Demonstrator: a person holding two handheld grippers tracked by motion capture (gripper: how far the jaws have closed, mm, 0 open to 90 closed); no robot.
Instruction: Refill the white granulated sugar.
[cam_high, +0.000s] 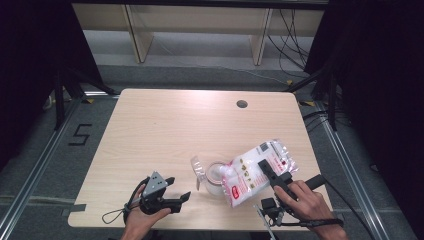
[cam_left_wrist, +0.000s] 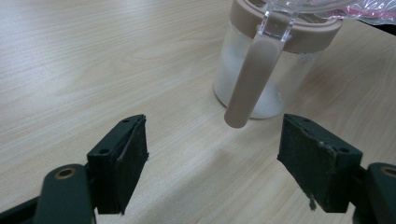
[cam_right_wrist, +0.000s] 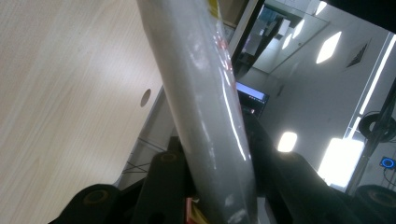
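Observation:
A clear glass jar (cam_high: 215, 184) with a beige rim stands near the table's front edge, its clear lid (cam_high: 198, 170) flipped open to the left. A white and pink plastic bag (cam_high: 248, 176) is tilted with its lower corner over the jar's mouth, and my right gripper (cam_high: 264, 167) is shut on the bag's upper part. In the right gripper view the bag (cam_right_wrist: 201, 79) runs up between the jaws of the right gripper (cam_right_wrist: 210, 161). My left gripper (cam_high: 181, 189) stands open left of the jar. In the left gripper view the jar (cam_left_wrist: 266, 74), with white contents at its bottom, is beyond the open left gripper (cam_left_wrist: 212, 140).
The light wooden table (cam_high: 165, 130) has a round cable hole (cam_high: 242, 104) at the far right. A beige clasp (cam_left_wrist: 252, 79) hangs down the jar's side. Black stands and cables flank the table on the floor.

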